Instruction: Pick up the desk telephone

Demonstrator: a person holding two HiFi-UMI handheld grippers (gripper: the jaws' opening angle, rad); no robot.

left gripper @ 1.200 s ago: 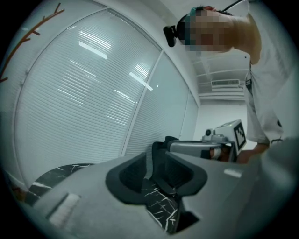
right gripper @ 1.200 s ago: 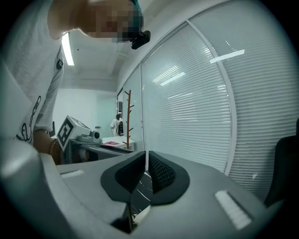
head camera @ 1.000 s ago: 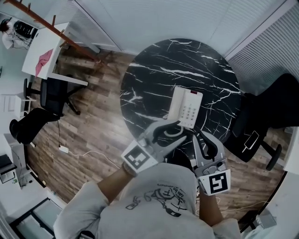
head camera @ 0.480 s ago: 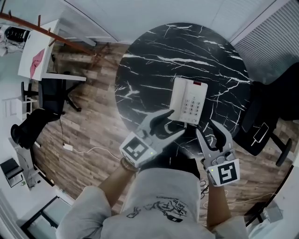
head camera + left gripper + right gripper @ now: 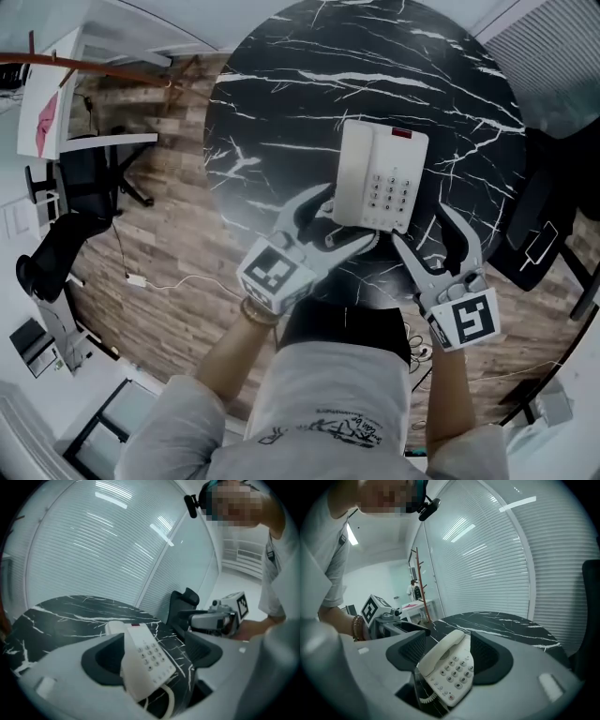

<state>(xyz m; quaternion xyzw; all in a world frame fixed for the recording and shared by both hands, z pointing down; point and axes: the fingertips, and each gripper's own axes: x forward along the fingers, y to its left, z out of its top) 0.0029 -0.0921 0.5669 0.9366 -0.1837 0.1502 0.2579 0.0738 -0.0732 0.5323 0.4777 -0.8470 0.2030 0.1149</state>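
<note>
as left tongs (image 5: 345,217) and right tongs (image 5: 425,229) open, ungripped desk telephone (image 5: 380,176) just ahead, on marble table (image 5: 281,94)

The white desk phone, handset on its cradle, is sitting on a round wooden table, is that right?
Not quite. The table is black marble with white veins, not wooden; the head view shows this plainly. The rest holds: it is round, and the white desk phone sits on it with its handset on the cradle.

light: bright, cool, even | edges: fisheye bend, dark corners | focus: soft nearby
</note>
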